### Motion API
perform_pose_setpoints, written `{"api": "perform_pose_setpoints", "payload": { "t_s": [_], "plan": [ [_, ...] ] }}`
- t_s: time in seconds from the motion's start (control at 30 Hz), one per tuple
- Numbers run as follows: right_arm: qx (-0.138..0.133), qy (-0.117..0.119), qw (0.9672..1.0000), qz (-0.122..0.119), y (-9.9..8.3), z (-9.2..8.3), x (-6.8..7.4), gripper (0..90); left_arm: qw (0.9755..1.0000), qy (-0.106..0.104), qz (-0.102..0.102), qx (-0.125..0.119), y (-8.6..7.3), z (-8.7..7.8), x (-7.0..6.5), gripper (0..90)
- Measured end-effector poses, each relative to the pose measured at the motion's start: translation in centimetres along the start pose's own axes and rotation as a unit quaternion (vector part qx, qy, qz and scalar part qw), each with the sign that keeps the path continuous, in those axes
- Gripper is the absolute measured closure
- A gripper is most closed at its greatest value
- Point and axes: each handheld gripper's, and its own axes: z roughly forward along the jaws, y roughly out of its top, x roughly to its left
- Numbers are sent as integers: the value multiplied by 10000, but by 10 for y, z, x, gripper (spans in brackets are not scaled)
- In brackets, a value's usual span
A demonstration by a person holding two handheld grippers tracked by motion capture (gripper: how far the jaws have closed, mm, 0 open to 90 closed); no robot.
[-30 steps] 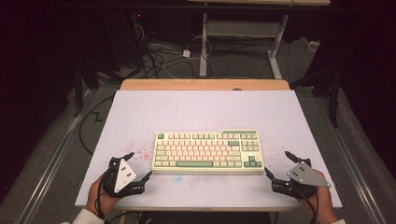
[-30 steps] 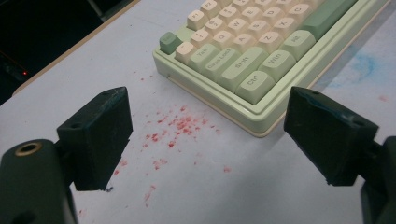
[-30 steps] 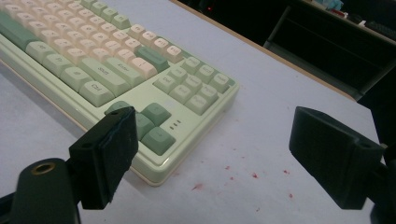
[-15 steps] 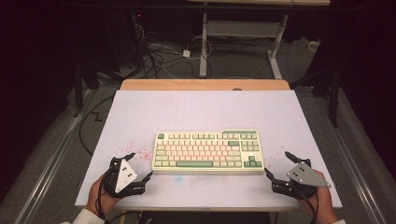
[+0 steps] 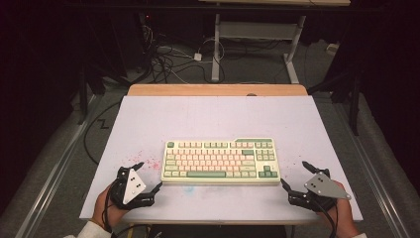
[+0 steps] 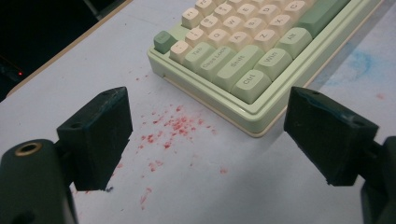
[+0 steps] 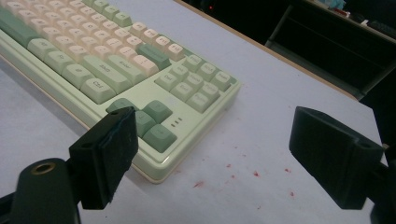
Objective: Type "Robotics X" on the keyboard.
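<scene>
High view: nearest the camera, the person's hands come in from the bottom edge, the left gripper (image 5: 141, 178) and the right gripper (image 5: 297, 176) each resting low over the near part of the worktop (image 5: 148, 119) with their fingers spread wide and holding nothing. Between them, just beyond the fingertips, lies the keyboard (image 5: 220, 161), flat on the worktop with its long axis running across from one gripper to the other, so each short end faces one pair of fingers. In the left gripper view the keyboard's near left corner (image 6: 254, 123) sits just ahead of the open fingers (image 6: 100, 135), toward the right-hand finger, not touching either one. In the right gripper view the near right corner (image 7: 161, 168) lies close beside the left-hand finger (image 7: 109, 154), with the arrow keys partly behind it; whether finger and case touch I cannot tell. The two grippers look about equally near, so a two-ended grasp seems the likely move, each pair of fingers needing to travel inward along the long axis. The worktop is pale and matte, speckled with red flecks (image 6: 175, 126) under the left fingers and a faint blue smudge by the keyboard's front edge. Farther off is a wooden strip (image 5: 218, 89) at the worktop's back, then a dark room with cables (image 5: 168, 62) on the floor and a white table frame (image 5: 252, 32).
</scene>
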Motion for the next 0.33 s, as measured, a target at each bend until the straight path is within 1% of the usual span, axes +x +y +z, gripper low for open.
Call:
{"api": "perform_pose_setpoints", "payload": {
  "t_s": [0.27, 0.33],
  "plan": [
    [13, 24, 10000, -16, -1, 1, 0, 161, 10000, -33, 2, 14, 2, 3, 1, 148],
    [7, 28, 10000, 11, -1, 2, -1, 161, 10000, -37, -4, 8, 2, 4, 1, 148]
  ]
}}
